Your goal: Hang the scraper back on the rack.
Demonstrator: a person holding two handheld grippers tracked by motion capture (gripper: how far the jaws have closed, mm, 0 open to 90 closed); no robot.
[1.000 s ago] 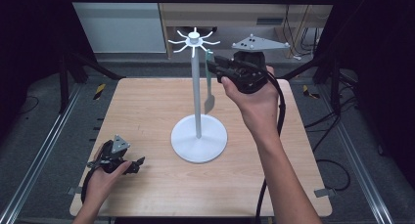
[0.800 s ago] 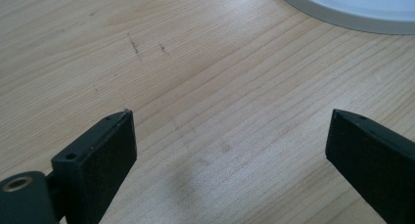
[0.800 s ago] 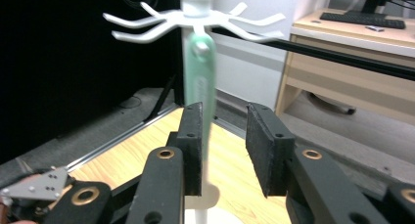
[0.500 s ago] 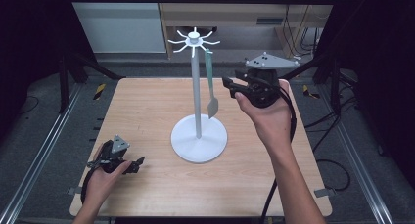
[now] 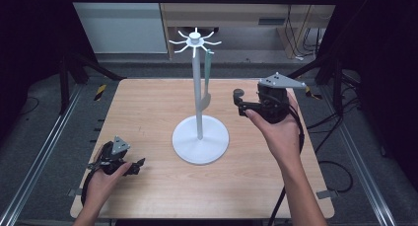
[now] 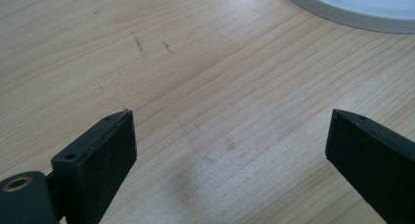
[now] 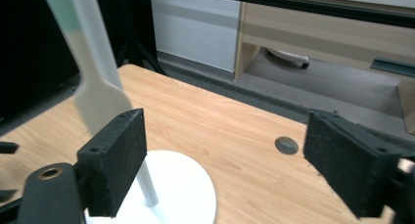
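High view: spatula (image 5: 206, 83) hangs on rack (image 5: 199, 102)

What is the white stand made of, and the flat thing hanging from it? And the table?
The stand looks like smooth white plastic or painted metal; its round base has a soft sheen. The spatula hanging from a hook seems to be plastic or silicone, matt, with a pale blade and a green handle. The table looks like light wood or wood-look laminate, with grain lines.
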